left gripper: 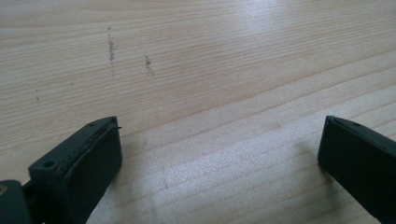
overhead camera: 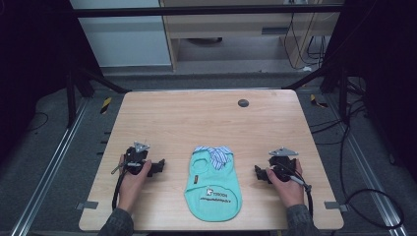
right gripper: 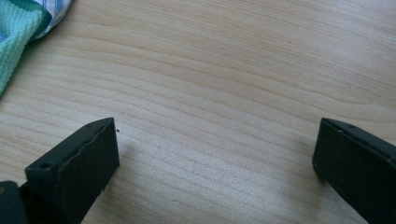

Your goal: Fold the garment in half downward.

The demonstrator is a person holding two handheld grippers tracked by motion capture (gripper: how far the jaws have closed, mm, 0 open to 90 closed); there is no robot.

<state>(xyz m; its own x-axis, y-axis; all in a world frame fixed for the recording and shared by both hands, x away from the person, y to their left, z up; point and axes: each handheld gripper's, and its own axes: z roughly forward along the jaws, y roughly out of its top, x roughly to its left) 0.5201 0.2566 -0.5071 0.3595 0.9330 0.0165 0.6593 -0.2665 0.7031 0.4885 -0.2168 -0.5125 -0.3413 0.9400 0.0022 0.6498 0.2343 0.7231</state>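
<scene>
Two grippers rest on the table (overhead camera: 162, 118), one in each of your hands, with a small garment (overhead camera: 213, 182) lying flat between them. It is a mint-green pet shirt with a blue-and-white striped collar (overhead camera: 213, 152) at its far end and white print near the hem that faces you. It sits near your edge of the table, about midway across, and nothing lies on it or in it.

Your left gripper (overhead camera: 158, 167) lies to the left of the shirt, jaws pointing toward it but stopping short of the cloth. In the left gripper view (left gripper: 219, 154) you see the two black jaws spread wide with only bare wood between them, so they grasp nothing and their pads press on nothing.

Your right gripper (overhead camera: 257, 173) lies to the right of the shirt, also pointing inward and also apart from the fabric. In the right gripper view (right gripper: 217, 149) its jaws stand just as wide, released, with plain wood in the gap; the edge of the shirt (right gripper: 18, 32) shows at the upper left corner, well clear of the jaws.

A dark round cap (overhead camera: 243, 103) sits in the tabletop near the far edge
</scene>
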